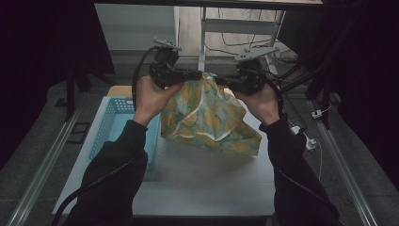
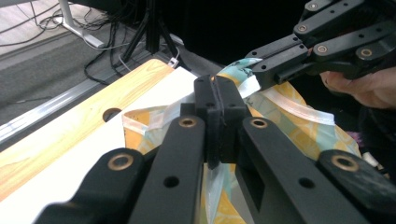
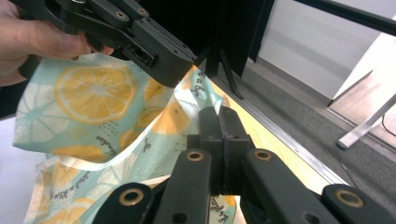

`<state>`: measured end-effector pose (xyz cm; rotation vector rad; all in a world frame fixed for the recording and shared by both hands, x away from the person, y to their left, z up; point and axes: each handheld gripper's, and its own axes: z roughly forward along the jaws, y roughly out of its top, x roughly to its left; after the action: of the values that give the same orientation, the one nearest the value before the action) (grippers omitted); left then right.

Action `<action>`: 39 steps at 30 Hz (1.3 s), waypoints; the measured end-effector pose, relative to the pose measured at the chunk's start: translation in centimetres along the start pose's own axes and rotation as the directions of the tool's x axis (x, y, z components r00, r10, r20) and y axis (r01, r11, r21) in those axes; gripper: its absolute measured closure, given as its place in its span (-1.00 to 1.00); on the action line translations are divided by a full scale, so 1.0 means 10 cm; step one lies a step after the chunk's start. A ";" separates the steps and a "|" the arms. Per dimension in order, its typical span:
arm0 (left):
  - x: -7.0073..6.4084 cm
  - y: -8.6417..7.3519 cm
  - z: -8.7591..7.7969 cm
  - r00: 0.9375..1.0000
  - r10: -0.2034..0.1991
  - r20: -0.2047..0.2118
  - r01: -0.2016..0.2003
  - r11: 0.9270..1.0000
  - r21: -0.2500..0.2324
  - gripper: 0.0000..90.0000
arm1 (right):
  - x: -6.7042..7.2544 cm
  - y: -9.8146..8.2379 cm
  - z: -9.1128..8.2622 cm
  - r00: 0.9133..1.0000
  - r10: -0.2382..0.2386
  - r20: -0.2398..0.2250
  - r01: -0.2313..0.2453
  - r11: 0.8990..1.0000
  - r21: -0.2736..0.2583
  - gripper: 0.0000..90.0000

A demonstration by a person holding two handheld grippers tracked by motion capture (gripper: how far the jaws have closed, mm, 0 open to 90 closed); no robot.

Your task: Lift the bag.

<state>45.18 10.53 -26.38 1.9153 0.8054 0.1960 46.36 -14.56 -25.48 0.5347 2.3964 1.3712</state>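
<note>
Black sleeves come in from the bottom of the high view, two of them, each hand holding one gripper. One cloth bag [image 1: 207, 115] printed with orange and lemon slices on pale teal hangs between them, lifted above the far half of the white table [image 1: 207, 181], its lower corner drooping toward the right edge. The left gripper [image 1: 188, 75] and the right gripper [image 1: 225, 81] pinch the bag's top edge close together. One light-blue basket [image 1: 115, 120] sits at the table's far-left corner.

From the left gripper view, the left gripper [image 2: 219, 100] has its jaws pressed together on a white-trimmed fold of the bag [image 2: 299, 123]. The right gripper [image 2: 261, 70] grips the same rim just beyond, also closed on fabric. A wooden strip [image 2: 70, 135] runs along the table edge.

Seen in the right gripper view, the right gripper [image 3: 220, 123] stands clamped on the bag [image 3: 93, 93], whose slices carry small dark lettering. The left gripper [image 3: 170, 60] bites the cloth's upper edge.
</note>
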 end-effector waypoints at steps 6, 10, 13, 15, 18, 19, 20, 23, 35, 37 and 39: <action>0.07 -0.15 0.21 1.000 0.010 -0.022 -0.009 0.999 0.048 0.97 | -0.06 -0.17 0.17 1.000 0.016 -0.010 -0.016 0.999 0.033 1.00; 0.14 -0.29 0.37 1.000 0.000 -0.018 0.001 0.997 0.078 0.97 | -0.13 -0.35 0.30 0.999 0.049 -0.019 -0.048 0.997 0.061 1.00; 0.17 -0.37 0.47 1.000 -0.006 -0.016 0.008 0.996 0.093 0.97 | -0.15 -0.46 0.37 0.997 0.069 -0.021 -0.067 0.995 0.079 1.00; 0.19 -0.41 0.52 1.000 -0.008 -0.015 0.010 0.995 0.100 0.96 | -0.16 -0.51 0.41 0.996 0.081 -0.024 -0.079 0.993 0.085 1.00; 0.19 -0.46 0.57 1.000 -0.010 -0.014 0.012 0.994 0.106 0.96 | -0.17 -0.57 0.44 0.995 0.095 -0.025 -0.093 0.992 0.086 0.96; 0.20 -0.47 0.58 1.000 -0.005 -0.016 0.007 0.994 0.111 0.95 | -0.18 -0.58 0.44 0.995 0.097 -0.025 -0.094 0.992 0.084 0.95; 0.19 -0.48 0.59 1.000 -0.007 -0.018 0.009 0.994 0.111 0.93 | -0.18 -0.59 0.44 0.995 0.100 -0.026 -0.098 0.992 0.082 0.93; 0.19 -0.50 0.58 1.000 -0.008 -0.017 0.010 0.994 0.108 0.76 | -0.18 -0.60 0.43 0.994 0.110 -0.024 -0.108 0.992 0.065 0.83; 0.17 -0.67 0.41 1.000 0.007 -0.013 -0.006 0.997 0.072 0.07 | -0.12 -0.66 0.36 0.993 0.118 -0.022 -0.117 0.992 0.047 0.42; 0.17 -0.72 0.39 1.000 0.011 -0.018 -0.010 0.998 0.064 -0.02 | -0.10 -0.68 0.36 0.993 0.114 -0.021 -0.113 0.992 0.052 0.35; 0.19 -0.76 0.38 1.000 0.011 -0.014 -0.010 0.998 0.062 -0.10 | -0.08 -0.69 0.36 0.994 0.106 -0.012 -0.105 0.993 0.056 0.28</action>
<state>45.02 10.87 -35.07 1.9790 0.8201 0.1937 47.59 -15.48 -33.13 0.6771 2.4561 1.3598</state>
